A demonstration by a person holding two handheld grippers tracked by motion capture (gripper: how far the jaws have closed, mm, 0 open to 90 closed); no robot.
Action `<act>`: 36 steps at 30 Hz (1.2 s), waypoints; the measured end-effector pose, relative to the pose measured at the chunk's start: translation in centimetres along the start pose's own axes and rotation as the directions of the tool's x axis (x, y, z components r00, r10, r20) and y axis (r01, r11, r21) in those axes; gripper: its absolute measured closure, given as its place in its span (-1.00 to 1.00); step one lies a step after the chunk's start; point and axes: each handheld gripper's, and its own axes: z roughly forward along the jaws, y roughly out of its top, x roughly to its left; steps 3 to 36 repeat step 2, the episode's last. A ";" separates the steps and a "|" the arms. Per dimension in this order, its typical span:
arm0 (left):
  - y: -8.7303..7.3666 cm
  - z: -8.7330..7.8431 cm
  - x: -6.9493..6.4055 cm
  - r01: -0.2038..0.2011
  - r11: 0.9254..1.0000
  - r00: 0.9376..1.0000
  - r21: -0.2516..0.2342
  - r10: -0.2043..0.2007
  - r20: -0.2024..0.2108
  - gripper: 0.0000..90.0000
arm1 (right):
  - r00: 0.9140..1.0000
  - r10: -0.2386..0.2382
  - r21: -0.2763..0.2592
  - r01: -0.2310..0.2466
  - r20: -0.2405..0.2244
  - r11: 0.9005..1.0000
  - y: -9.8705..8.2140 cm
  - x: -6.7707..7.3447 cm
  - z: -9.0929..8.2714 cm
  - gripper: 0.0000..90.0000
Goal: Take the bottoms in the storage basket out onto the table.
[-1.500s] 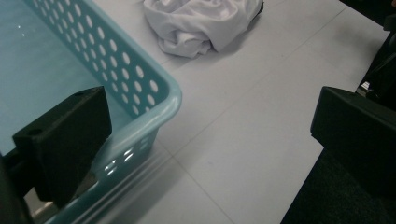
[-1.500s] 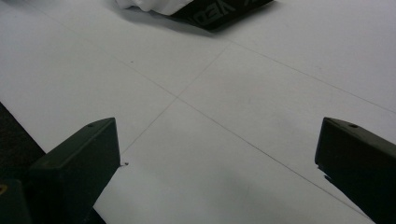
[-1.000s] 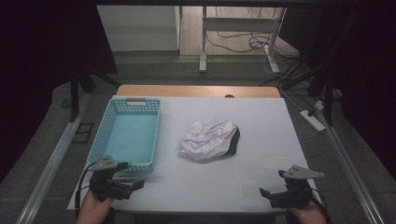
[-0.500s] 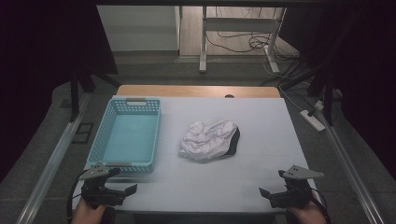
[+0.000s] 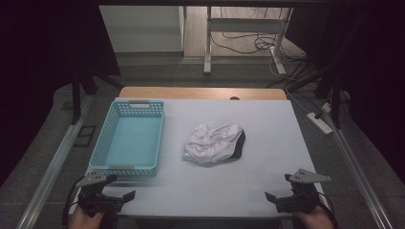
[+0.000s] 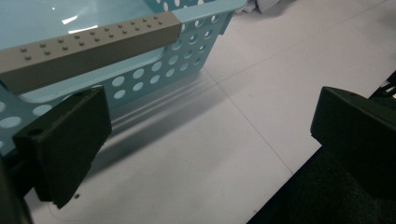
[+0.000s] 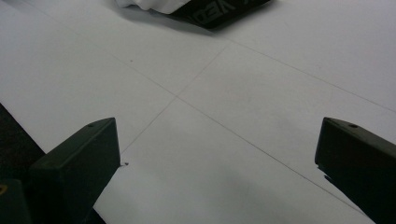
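- The table (image 5: pixel 267 191) carries everything on a white sheet.
- A turquoise perforated basket (image 5: pixel 128 140) stands along its left edge, empty.
- The crumpled white-and-black garment (image 5: pixel 213 142) lies mid-table, well apart from both grippers (likely the basket's cargo).
- Left gripper (image 5: pixel 125 196), near-left corner, and right gripper (image 5: pixel 270 197), near-right corner: jaws wide, empty. Best to approach low and pinch a thick fold.

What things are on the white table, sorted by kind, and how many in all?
Baskets: 1, the light blue basket at the left.
Garments: 1, the crumpled white and black garment near the middle.
Tongs: 2, the left tongs and right tongs, both open at the near edge.
Total: 4.
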 end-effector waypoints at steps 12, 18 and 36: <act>0.1 0.1 0.0 0.001 1.000 1.000 0.006 -0.001 0.002 -1.00 | 1.000 -0.005 0.003 0.005 0.000 1.000 0.0 0.0 0.0 -0.99; 0.1 0.1 0.0 0.001 1.000 1.000 0.006 -0.001 0.002 -1.00 | 1.000 -0.005 0.003 0.005 0.000 1.000 0.0 0.0 0.0 -0.99; 0.1 0.1 0.0 0.001 1.000 1.000 0.006 -0.001 0.002 -1.00 | 1.000 -0.005 0.003 0.005 0.000 1.000 0.0 0.0 0.0 -0.99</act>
